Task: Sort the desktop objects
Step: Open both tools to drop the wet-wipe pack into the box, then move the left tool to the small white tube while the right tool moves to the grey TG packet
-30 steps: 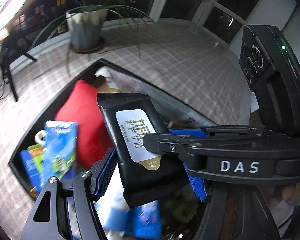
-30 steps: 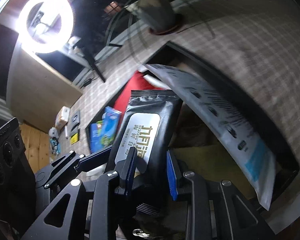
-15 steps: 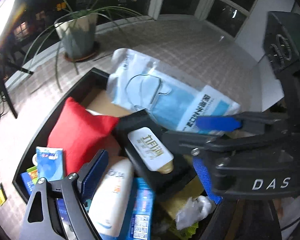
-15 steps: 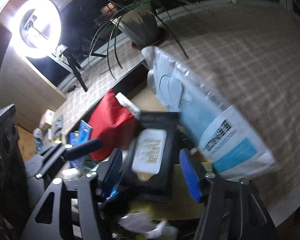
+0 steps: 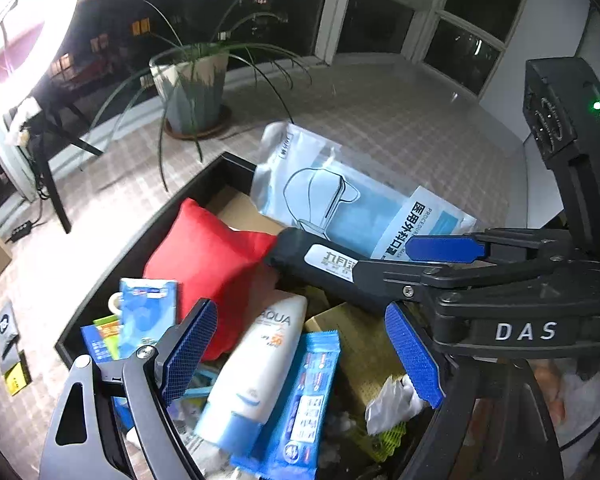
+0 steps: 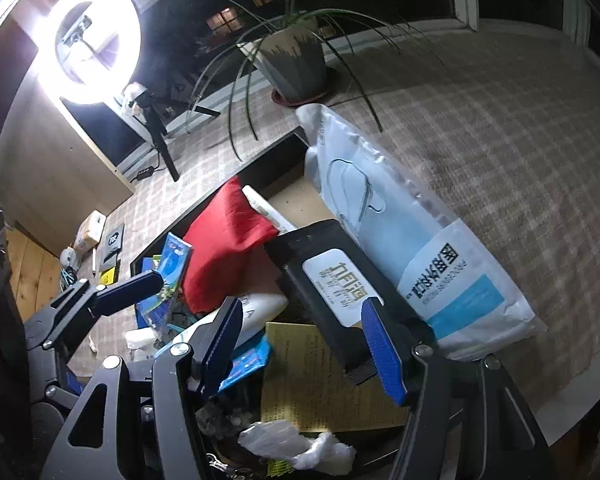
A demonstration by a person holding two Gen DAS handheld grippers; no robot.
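A black wet-wipes pack point(image 5: 320, 264) point(image 6: 332, 280) lies loose in the black storage box point(image 5: 172, 208), resting against a red pouch point(image 5: 212, 248) point(image 6: 228, 248) and a blue-white mask pack point(image 5: 340, 200) point(image 6: 400, 232). My left gripper point(image 5: 300, 352) hovers open over a white sunscreen tube point(image 5: 260, 360) and a blue packet point(image 5: 308, 392), with nothing held. My right gripper point(image 6: 302, 344) is open just above the near end of the wipes pack, and its pads do not press it. In the left wrist view its fingers point(image 5: 440, 248) cross over the pack.
The mask pack leans over the box's far rim point(image 6: 268, 156) onto the checked tablecloth. A potted plant point(image 5: 192, 92) point(image 6: 296, 64) stands behind the box. A ring light point(image 6: 88, 44) glares at the left. A tan booklet point(image 6: 312, 380) and crumpled plastic point(image 6: 300, 444) lie in the box.
A second ago both grippers held the black wipes pack above the box. Both have opened, the pack has dropped into the box, and the grippers have lifted slightly.
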